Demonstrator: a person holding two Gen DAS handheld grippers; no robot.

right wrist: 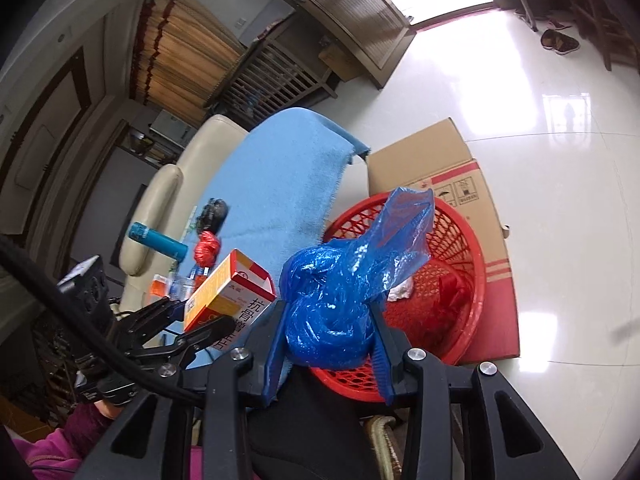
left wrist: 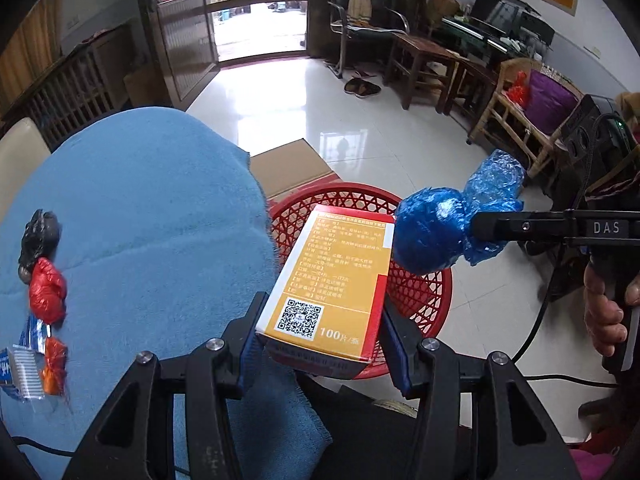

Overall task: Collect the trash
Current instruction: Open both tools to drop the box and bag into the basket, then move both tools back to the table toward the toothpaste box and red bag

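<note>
My left gripper (left wrist: 320,340) is shut on an orange medicine box (left wrist: 332,280) and holds it over the near rim of a red plastic basket (left wrist: 432,292). My right gripper (right wrist: 330,344) is shut on a knotted blue plastic bag (right wrist: 340,300) above the same basket (right wrist: 460,248); it also shows in the left wrist view (left wrist: 476,228) holding the bag (left wrist: 432,236) over the basket's right side. On the blue cloth (left wrist: 152,208) lie a red wrapper (left wrist: 47,292), a black lump (left wrist: 39,240), an orange wrapper (left wrist: 54,366) and a blue-white packet (left wrist: 24,372).
A cardboard box (right wrist: 448,160) lies on the tiled floor under and behind the basket. White paper and red plastic lie inside the basket (right wrist: 404,288). A teal bottle (right wrist: 158,240) lies on the cream sofa (right wrist: 180,184). Wooden chairs (left wrist: 432,64) stand at the far right.
</note>
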